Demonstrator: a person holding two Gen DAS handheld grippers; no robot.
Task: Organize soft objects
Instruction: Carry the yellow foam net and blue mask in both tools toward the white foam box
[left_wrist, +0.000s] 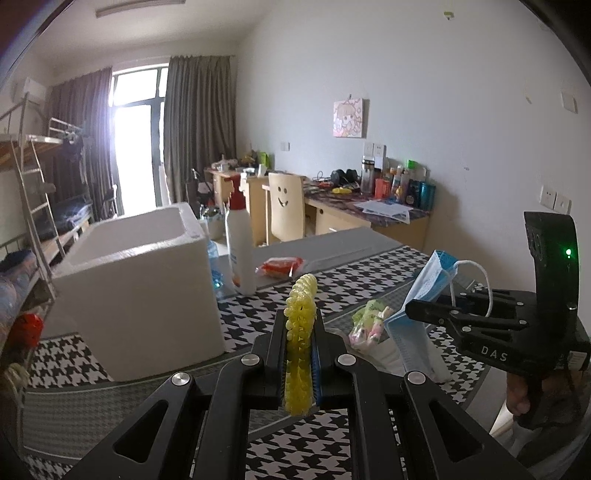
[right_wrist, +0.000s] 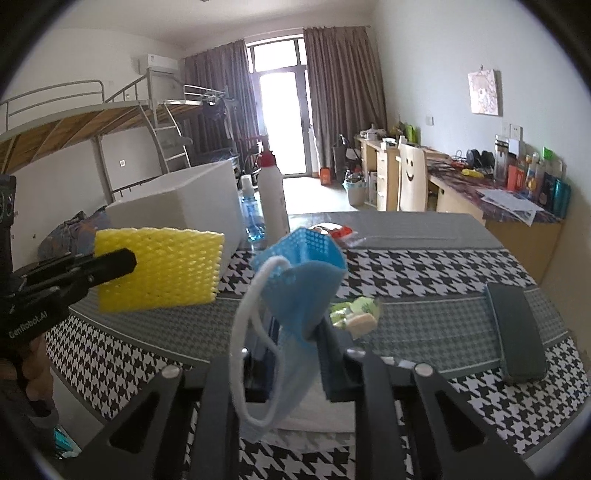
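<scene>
My left gripper (left_wrist: 300, 325) is shut on a yellow foam net sleeve (left_wrist: 301, 332), held edge-on above the table; in the right wrist view the sleeve (right_wrist: 159, 267) shows flat, held by that gripper (right_wrist: 125, 262) at the left. My right gripper (right_wrist: 295, 332) is shut on a blue face mask (right_wrist: 299, 291) with a white ear loop (right_wrist: 243, 332) hanging down; in the left wrist view the mask (left_wrist: 428, 280) sits in that gripper (left_wrist: 417, 308) at the right. A white foam box (left_wrist: 140, 280), open on top, stands at the left.
The table has a houndstooth cloth (left_wrist: 369, 280). A white bottle with a red cap (left_wrist: 240, 243), a blue bottle (right_wrist: 253, 214), a red packet (left_wrist: 280, 266), a bag of small sweets (right_wrist: 354, 314), white tissue (left_wrist: 388, 354) and a dark phone (right_wrist: 517, 332) lie on it.
</scene>
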